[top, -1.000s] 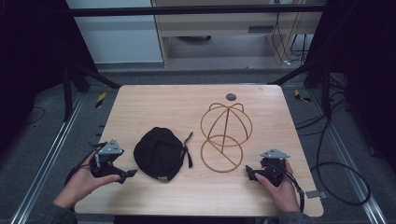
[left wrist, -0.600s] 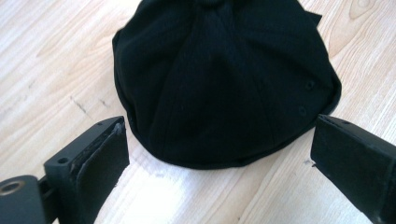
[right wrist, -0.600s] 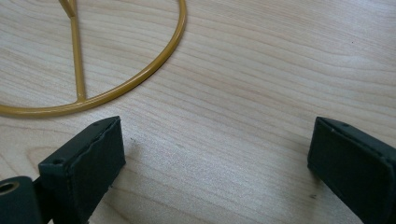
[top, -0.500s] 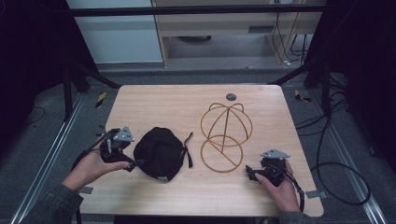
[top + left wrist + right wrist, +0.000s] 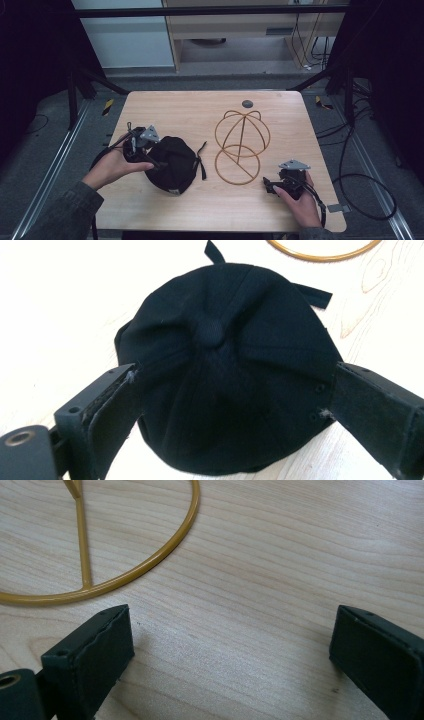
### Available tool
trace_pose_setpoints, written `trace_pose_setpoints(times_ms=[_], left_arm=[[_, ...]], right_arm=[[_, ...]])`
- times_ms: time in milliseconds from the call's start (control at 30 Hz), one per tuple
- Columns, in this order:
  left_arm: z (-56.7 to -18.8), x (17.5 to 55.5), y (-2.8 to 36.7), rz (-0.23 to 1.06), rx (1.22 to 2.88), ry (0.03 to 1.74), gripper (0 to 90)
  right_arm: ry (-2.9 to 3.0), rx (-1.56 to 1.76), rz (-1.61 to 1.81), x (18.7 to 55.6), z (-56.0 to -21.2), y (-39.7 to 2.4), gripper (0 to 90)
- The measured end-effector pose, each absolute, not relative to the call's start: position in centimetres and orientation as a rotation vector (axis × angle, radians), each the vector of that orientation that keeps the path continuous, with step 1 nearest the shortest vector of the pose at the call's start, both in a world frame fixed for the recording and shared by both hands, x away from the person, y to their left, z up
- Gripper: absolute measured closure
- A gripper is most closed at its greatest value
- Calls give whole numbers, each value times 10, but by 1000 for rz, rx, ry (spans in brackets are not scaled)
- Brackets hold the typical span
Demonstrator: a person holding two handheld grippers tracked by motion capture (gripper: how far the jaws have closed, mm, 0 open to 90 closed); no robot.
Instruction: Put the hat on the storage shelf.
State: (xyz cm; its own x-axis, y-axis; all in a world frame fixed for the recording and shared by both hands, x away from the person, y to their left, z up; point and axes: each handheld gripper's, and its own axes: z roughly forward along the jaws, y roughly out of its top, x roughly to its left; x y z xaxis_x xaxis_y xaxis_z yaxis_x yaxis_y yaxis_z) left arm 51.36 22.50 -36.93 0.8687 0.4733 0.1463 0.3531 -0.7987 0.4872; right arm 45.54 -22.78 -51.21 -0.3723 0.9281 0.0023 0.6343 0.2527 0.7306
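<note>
Left gripper [image 5: 150,160] is sitting at centre left of the high view, its jaws spread wide and straddling the black cap [image 5: 172,164]. In the left gripper view the cap [image 5: 225,370] is lying crown-up on the wooden table [image 5: 60,300], with one jaw at each side of its lower half; contact cannot be confirmed. Right gripper [image 5: 270,186] is resting at lower right, jaws wide apart over bare wood, holding nothing, near the gold wire stand [image 5: 242,145], whose base ring [image 5: 100,587] is showing upper left of the right gripper view.
</note>
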Motion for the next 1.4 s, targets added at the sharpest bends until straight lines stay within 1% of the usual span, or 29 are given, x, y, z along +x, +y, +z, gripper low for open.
trace_pose_setpoints(times_ms=[300,433,500,600,733,767,833,967,1067,1100,1167,1400], left_arm=[[-370,522,210,375,2637,584,72],[-375,523,207,363,2650,577,112],[-378,524,207,348,2647,589,117],[-381,531,208,348,2655,613,175],[-384,538,210,313,2637,640,255],[-385,539,210,308,2639,638,255],[-391,543,210,303,2651,639,324],[-395,546,210,274,2642,649,389],[-395,548,211,264,2644,652,462],[-396,549,211,249,2645,652,462],[-396,550,210,240,2655,660,521],[-394,553,202,227,2718,629,615]], right_arm=[[2100,1415,912,456,-512,-228,40],[2101,1413,912,456,-512,-228,40],[2101,1413,913,456,-512,-228,40],[2101,1413,912,456,-512,-228,40],[2101,1413,912,456,-512,-228,40],[2101,1413,912,456,-512,-228,40],[2102,1412,912,456,-512,-228,40],[2103,1412,913,456,-512,-228,40],[2104,1416,915,455,-512,-228,40],[2104,1416,915,455,-512,-228,40],[2103,1414,914,455,-512,-228,40],[2104,1410,913,456,-512,-228,40]])
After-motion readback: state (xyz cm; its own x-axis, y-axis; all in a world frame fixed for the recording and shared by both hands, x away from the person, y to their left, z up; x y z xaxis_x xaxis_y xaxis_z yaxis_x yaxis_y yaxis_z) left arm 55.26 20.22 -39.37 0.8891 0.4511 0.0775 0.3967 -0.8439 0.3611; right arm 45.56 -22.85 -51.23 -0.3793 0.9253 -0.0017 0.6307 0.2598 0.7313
